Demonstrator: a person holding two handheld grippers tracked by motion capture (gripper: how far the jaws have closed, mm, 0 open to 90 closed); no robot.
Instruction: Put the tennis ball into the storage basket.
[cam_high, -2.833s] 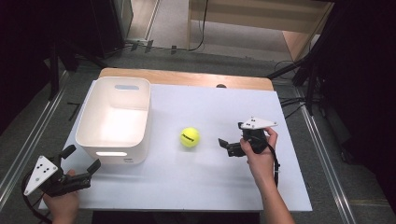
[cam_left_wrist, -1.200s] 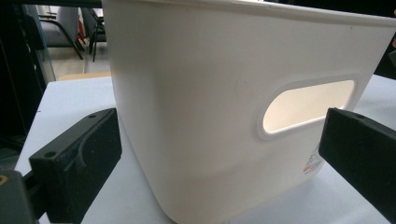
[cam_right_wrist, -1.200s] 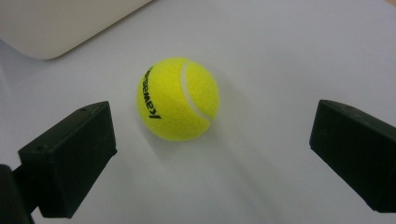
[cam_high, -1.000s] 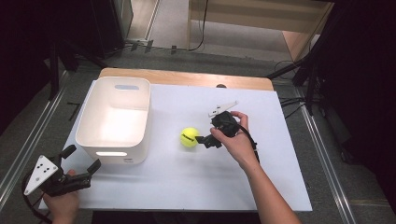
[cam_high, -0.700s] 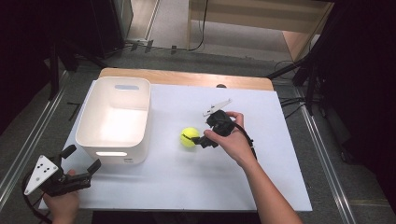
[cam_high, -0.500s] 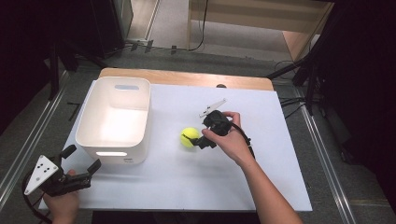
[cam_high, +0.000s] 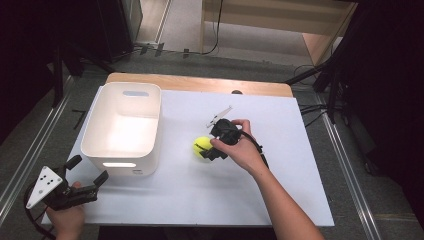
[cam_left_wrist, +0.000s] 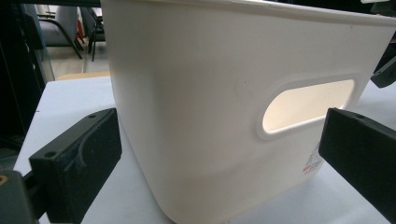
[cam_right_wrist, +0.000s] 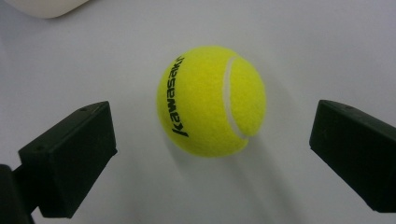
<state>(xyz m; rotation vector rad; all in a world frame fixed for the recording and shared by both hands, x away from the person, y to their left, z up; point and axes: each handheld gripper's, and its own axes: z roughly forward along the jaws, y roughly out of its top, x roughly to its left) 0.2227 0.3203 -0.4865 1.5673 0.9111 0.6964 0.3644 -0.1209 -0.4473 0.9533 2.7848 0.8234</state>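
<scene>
Right gripper (cam_high: 209, 150) at mid-counter, jaws spread wide to either side of the ball (cam_right_wrist: 211, 101), a clear gap on both sides, nothing gripped; ball sits on the white counter (cam_high: 280, 175) just right of the bin (cam_high: 122, 127). Left gripper (cam_high: 85, 177) low at the near left corner, jaws also spread and holding nothing, pointed at the bin's near wall with its handle slot (cam_left_wrist: 306, 105) between them.

Black right tool (cam_high: 209, 150) and left tool (cam_high: 86, 176) have blocky jaws, screw holes, grey three-cornered plates.
</scene>
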